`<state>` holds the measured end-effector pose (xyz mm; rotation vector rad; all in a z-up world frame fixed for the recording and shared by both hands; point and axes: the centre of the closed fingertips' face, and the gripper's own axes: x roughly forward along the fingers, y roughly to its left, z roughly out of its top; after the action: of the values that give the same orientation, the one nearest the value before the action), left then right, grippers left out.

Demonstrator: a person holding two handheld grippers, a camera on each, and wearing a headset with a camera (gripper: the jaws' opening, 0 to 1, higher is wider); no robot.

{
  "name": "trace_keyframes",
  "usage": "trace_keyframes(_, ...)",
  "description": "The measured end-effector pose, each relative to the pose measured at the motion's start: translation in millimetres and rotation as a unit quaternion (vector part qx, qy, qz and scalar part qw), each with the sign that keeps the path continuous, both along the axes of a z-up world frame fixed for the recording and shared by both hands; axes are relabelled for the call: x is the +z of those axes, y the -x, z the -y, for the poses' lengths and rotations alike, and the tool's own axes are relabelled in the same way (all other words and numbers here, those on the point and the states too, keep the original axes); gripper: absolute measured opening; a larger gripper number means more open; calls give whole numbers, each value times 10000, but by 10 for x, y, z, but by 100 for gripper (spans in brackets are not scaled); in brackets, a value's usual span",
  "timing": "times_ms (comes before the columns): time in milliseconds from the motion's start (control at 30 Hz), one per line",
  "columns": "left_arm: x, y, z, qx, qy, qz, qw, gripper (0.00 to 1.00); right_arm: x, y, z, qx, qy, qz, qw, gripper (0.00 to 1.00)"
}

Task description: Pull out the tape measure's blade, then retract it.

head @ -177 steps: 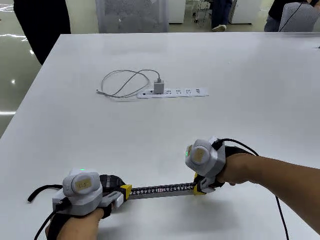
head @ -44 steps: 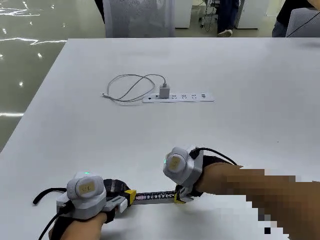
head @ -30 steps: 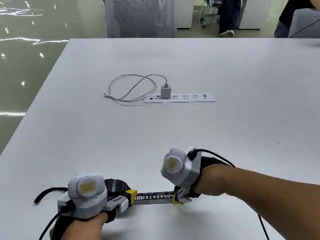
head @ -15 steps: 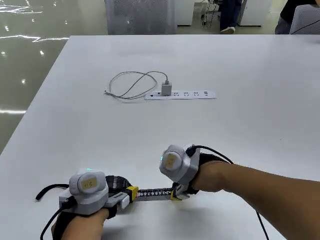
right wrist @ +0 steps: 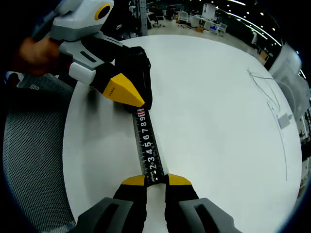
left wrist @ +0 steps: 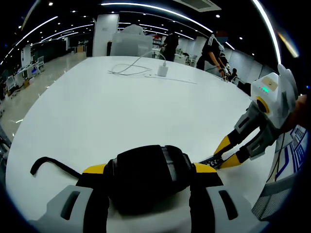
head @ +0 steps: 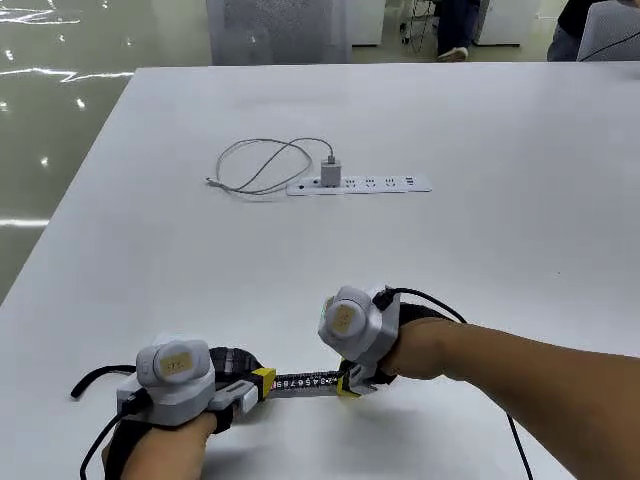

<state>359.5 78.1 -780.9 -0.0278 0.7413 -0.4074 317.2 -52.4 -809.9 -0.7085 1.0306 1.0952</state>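
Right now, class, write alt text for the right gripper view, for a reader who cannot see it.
The right tool pinches the tip of a numbered blade lying on a white table. The blade runs up to a black case, which is held by the left tool.

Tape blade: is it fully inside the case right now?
No, a numbered stretch of the blade lies out between the case and the right gripper, which pinches its end.

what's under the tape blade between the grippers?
Bare white table beneath the blade. Its tip is covered by the right gripper; its root sits inside the tape measure held by the left gripper.
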Motion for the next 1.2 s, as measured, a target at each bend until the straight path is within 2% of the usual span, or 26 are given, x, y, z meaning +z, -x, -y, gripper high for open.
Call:
trace_keyframes(100, 1, 0, 1, -38, 7, 6, 10000, 63, 5, -8, -25, 17, -95, 26, 9999, 9)
trace_keyframes(467, 5, 2, -4, 5, 35, 22, 10000, 63, 10, -9, -80, -173, -178, -17, 9997, 9)
trace_keyframes(600, 8, 2, -1, 0, 45, 31, 10000, 63, 10, -11, -97, -114, -186, 2, 9998, 9)
trace_keyframes(800, 24, -21, -25, 91, 248, 11, 9996, 63, 20, -21, -150, -201, -514, -42, 9985, 9)
trace_keyframes(1200, 26, -14, -11, -23, 224, 65, 9997, 62, 26, -24, -248, -191, -617, -40, 9979, 9)
